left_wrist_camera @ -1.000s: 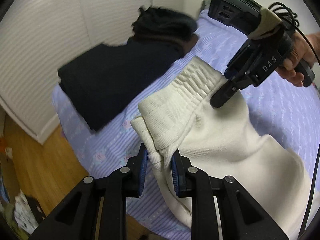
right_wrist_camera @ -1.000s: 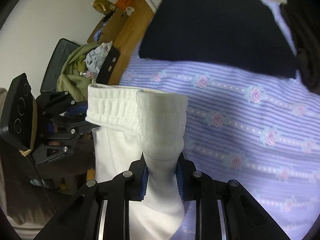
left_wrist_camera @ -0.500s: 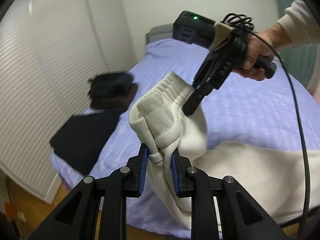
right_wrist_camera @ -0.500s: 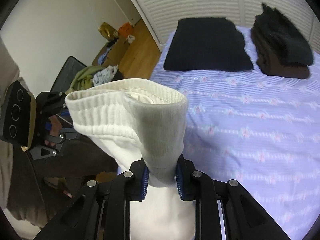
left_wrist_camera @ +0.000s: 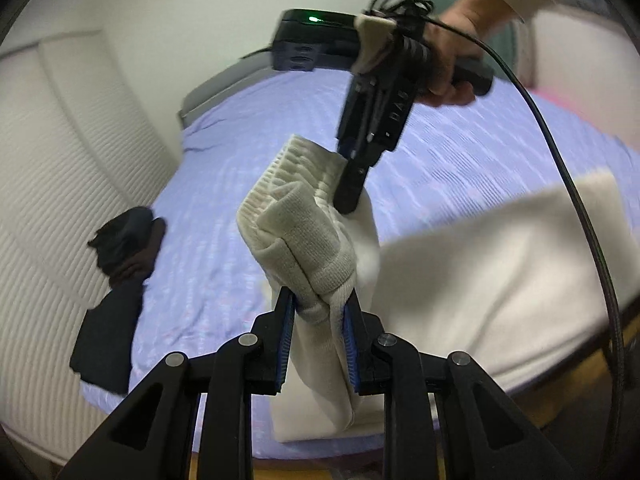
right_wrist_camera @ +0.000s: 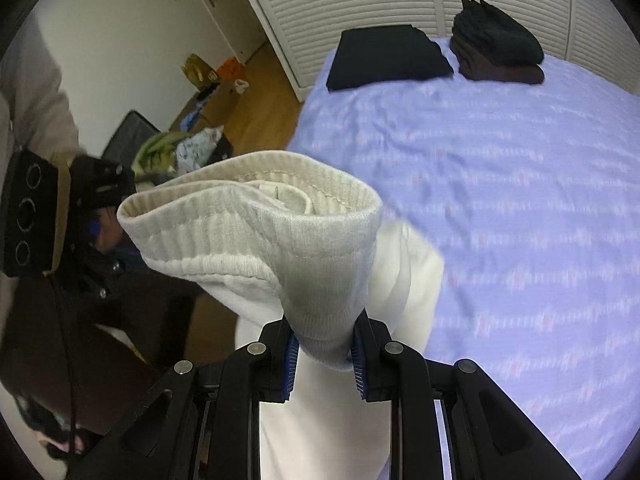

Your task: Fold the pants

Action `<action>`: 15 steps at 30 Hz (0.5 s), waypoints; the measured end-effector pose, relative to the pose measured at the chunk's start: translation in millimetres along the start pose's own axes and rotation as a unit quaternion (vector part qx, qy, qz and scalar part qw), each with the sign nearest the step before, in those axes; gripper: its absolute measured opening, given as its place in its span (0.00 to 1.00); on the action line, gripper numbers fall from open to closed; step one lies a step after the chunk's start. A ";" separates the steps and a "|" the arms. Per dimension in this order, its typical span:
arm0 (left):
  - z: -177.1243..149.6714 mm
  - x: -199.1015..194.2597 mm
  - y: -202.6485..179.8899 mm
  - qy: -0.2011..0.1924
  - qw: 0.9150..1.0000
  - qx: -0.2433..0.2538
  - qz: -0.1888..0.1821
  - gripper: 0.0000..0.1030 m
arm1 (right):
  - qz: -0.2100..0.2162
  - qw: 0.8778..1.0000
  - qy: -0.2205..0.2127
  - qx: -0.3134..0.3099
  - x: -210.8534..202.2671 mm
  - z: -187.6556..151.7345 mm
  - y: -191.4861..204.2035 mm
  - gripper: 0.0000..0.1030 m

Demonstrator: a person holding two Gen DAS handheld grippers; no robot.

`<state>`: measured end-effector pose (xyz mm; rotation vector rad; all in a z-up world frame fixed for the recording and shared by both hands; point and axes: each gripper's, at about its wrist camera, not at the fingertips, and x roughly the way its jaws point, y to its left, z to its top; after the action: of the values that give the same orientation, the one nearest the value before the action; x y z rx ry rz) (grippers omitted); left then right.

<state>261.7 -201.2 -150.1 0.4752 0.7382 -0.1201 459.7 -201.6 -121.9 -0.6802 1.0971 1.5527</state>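
Both the left gripper (left_wrist_camera: 319, 332) and right gripper (right_wrist_camera: 325, 354) were clamped on the waistband of the cream sweatpants (left_wrist_camera: 304, 240), lifted above the bed (right_wrist_camera: 500, 184); the thick bunched ribbing could slip out unevenly.

A bed (right_wrist_camera: 520, 184) covered in a lilac striped sheet fills the room beside white louvred doors. At the bed's corner nearest the doors lies a flat, folded black garment (right_wrist_camera: 388, 58). Just beside it, further along the same edge, sits a bundled pile of dark clothes (right_wrist_camera: 498, 42). Cream pants (left_wrist_camera: 480, 264) trail across the bed's opposite side.
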 end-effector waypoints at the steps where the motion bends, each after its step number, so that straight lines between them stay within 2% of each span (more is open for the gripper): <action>1: -4.7 5.0 -11.9 0.004 1.000 0.012 -0.002 0.24 | -0.007 1.000 0.000 -0.002 5.9 -13.7 2.4 0.23; 7: -27.5 35.3 -76.3 0.020 0.996 0.083 -0.008 0.29 | -0.068 0.997 -0.006 -0.031 35.0 -76.9 13.7 0.24; 9: -29.3 27.0 -105.2 0.026 0.994 0.102 -0.020 0.31 | -0.102 0.994 -0.002 -0.050 42.3 -93.2 19.3 0.27; 12: -24.4 22.0 -115.1 0.039 0.993 0.105 -0.044 0.31 | -0.138 0.988 0.012 -0.065 45.8 -111.6 25.3 0.32; 14: -18.9 13.1 -113.5 0.043 0.992 0.099 -0.057 0.37 | -0.142 0.988 0.012 -0.059 39.7 -121.0 28.5 0.34; 15: -16.7 11.6 -111.4 0.046 0.992 0.095 -0.062 0.46 | -0.143 0.988 0.015 -0.055 34.9 -126.4 30.6 0.35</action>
<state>229.9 -291.8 -210.2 0.6198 0.8511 -0.2890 406.0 -301.0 -195.3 -0.8967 0.8963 1.3659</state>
